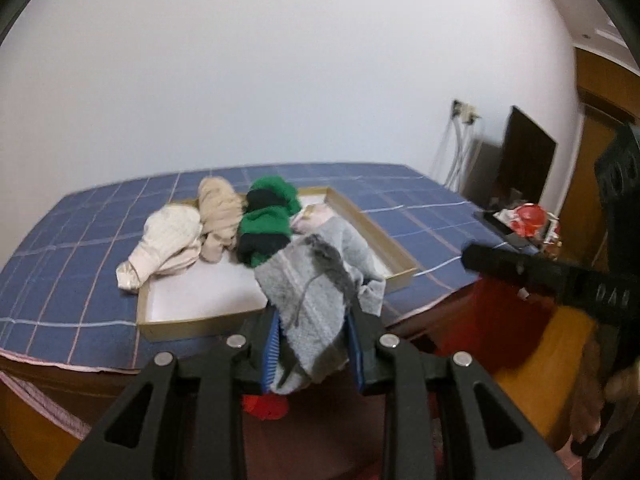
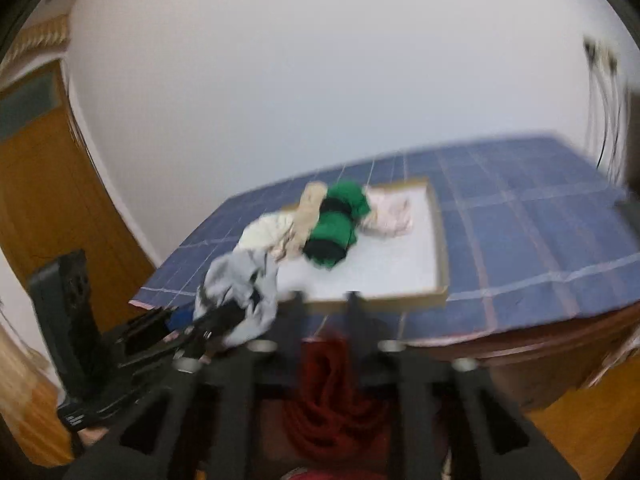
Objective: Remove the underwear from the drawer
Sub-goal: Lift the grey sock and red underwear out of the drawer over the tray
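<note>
Underwear (image 1: 316, 304), grey, pinched in left gripper (image 1: 316, 344), lifted near of drawer (image 1: 396, 248). Right gripper (image 2: 324, 300) apparently shut, empty, blurred. Better carried clear of the near rim, grip firm, loose folds unsnagged on green bundle (image 1: 266, 226).

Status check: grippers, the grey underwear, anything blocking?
Left gripper shut on grey underwear, lifted clear of drawer tray. Right gripper shut, empty. Green-black, beige, cream, pink garments remain in tray. Nothing blocking.

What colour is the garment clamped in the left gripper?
Light grey garment with darker grey patches; left wrist view shows it best.
</note>
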Available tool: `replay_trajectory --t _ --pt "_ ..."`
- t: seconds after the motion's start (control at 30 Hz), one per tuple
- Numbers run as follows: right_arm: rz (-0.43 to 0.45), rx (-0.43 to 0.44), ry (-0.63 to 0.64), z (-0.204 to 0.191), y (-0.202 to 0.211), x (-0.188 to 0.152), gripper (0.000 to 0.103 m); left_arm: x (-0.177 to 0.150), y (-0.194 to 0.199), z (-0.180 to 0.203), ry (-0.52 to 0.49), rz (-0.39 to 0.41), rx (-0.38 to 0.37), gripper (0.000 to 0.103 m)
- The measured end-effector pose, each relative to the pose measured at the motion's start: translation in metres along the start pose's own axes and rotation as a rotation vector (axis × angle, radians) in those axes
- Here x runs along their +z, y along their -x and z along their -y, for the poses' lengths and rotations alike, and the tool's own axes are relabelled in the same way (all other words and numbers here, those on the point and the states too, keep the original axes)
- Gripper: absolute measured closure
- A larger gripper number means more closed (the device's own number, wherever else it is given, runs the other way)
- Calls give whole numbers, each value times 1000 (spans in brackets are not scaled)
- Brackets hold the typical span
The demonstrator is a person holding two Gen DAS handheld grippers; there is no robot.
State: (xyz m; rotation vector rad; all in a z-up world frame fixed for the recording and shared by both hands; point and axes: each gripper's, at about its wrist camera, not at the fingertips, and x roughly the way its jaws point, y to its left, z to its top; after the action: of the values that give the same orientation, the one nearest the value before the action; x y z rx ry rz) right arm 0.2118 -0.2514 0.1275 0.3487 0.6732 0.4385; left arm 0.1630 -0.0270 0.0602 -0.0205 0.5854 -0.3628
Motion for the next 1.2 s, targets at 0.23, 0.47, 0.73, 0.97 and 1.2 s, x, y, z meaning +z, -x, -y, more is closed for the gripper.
replay_trajectory --t 0.23,0.47,0.73,0.97,1.2 --pt "-111 58 9 14 -6 -28 89 -12 -9 -14 13 -41 -19 76" --pt "-375 -17 113 19 -48 -88 37 -18 0 -20 2 -35 -13 76" --pt "-703 -113 600 -23 -156 -140 37 -20 21 -30 13 -10 10 76" --pt "-756 -250 660 -8 -192 -145 44 -23 34 -45 34 7 23 76" --pt "-754 -277 582 16 -181 -139 59 -24 30 -50 48 3 18 76"
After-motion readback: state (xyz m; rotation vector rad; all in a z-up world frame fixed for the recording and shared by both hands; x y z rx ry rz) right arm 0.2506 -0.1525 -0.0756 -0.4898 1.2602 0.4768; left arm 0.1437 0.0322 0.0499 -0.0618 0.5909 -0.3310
